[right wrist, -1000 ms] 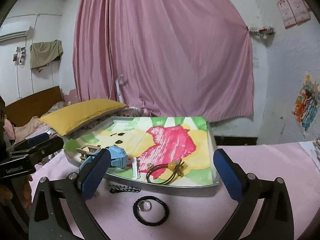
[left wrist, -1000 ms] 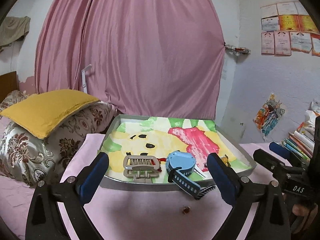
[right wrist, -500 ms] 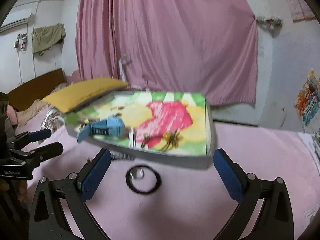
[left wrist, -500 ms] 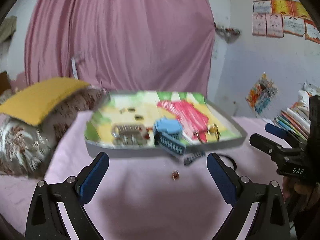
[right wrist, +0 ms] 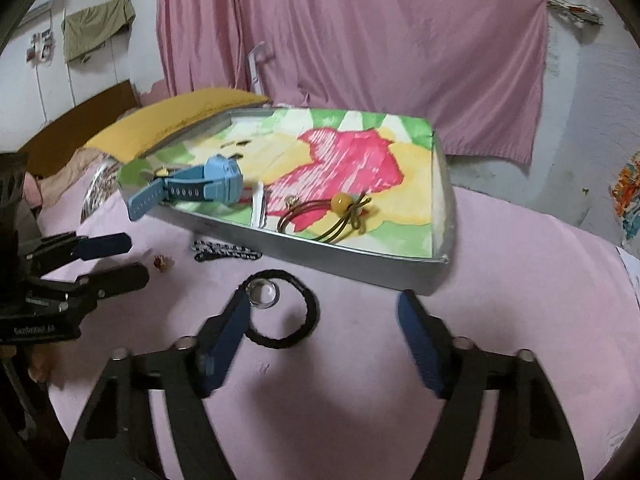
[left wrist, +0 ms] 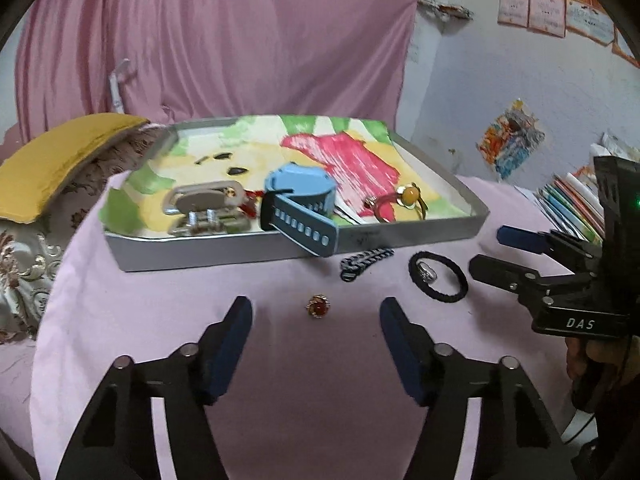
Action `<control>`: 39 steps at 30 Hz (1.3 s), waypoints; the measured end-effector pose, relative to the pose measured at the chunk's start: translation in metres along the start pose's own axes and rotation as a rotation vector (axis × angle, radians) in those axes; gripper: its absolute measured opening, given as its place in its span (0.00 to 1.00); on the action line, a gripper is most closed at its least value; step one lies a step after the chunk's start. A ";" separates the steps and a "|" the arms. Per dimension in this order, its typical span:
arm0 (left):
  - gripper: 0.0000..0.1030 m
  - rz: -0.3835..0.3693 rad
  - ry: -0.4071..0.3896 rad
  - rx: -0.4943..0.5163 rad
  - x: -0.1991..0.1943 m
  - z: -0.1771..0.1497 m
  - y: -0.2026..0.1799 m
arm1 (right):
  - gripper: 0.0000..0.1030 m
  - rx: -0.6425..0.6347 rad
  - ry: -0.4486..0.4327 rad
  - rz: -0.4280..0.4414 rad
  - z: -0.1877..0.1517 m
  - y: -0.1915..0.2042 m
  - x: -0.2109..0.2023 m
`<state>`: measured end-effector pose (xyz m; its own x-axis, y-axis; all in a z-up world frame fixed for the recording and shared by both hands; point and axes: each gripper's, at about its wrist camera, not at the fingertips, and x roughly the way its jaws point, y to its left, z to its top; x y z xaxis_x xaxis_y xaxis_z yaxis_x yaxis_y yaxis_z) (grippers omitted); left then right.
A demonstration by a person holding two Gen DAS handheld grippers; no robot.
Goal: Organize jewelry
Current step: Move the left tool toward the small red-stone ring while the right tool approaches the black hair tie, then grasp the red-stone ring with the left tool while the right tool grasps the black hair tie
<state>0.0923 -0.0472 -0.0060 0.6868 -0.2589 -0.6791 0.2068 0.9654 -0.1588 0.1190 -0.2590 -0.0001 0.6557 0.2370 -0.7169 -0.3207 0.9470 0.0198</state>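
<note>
A grey tray [left wrist: 224, 250] with a coloured drawing inside holds a blue watch [left wrist: 298, 200], a silver clasp [left wrist: 204, 208] and a hair tie with a yellow bead [left wrist: 408, 196]. On the pink cloth in front lie a red-stone ring [left wrist: 318, 307], a dark braided chain [left wrist: 366, 263], and a black hair band [left wrist: 438, 282] with a silver ring [left wrist: 425, 272] inside it. My left gripper [left wrist: 316, 316] is open, its fingers either side of the red-stone ring. My right gripper [right wrist: 324, 312] is open over the black band [right wrist: 282, 308]; the silver ring [right wrist: 262, 292] lies by its left finger.
A yellow pillow [left wrist: 56, 156] on a patterned cushion lies left of the tray. A pink curtain [left wrist: 224, 36] hangs behind. Books [left wrist: 572, 200] are stacked at the right. The watch strap [right wrist: 146, 200] hangs over the tray's front rim.
Both grippers have tilted down and pulled back from the tray toward the cloth. The left one now frames the red-stone ring; the right one has come over the black band. Both jaws narrowed.
</note>
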 end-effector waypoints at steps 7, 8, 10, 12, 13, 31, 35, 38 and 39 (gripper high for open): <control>0.41 -0.035 0.080 0.019 0.016 0.006 -0.001 | 0.36 -0.010 0.075 0.016 0.004 -0.001 0.018; 0.39 -0.033 0.097 0.023 0.019 0.007 -0.002 | 0.36 -0.013 0.084 0.020 0.004 0.000 0.019; 0.36 -0.031 0.103 0.036 0.020 0.008 -0.004 | 0.36 -0.026 0.091 0.017 0.005 0.003 0.021; 0.33 -0.031 0.115 0.047 0.023 0.009 -0.006 | 0.36 -0.038 0.095 0.014 0.006 0.004 0.024; 0.32 -0.025 0.115 0.053 0.023 0.010 -0.008 | 0.35 -0.041 0.095 0.017 0.006 0.005 0.024; 0.13 0.003 0.128 0.080 0.025 0.012 -0.010 | 0.04 -0.082 0.097 0.077 0.008 0.009 0.022; 0.13 -0.020 0.103 0.067 0.017 0.007 -0.011 | 0.04 -0.075 0.059 0.064 0.002 0.011 0.009; 0.13 -0.053 0.044 0.063 0.002 0.007 -0.016 | 0.04 -0.068 -0.005 0.052 0.001 0.010 -0.008; 0.13 -0.061 0.024 0.062 -0.002 0.008 -0.017 | 0.04 -0.066 -0.035 0.049 0.002 0.011 -0.016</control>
<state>0.0923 -0.0635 0.0039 0.6550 -0.3153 -0.6867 0.2910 0.9439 -0.1559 0.1067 -0.2522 0.0131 0.6609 0.2915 -0.6916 -0.3966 0.9180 0.0079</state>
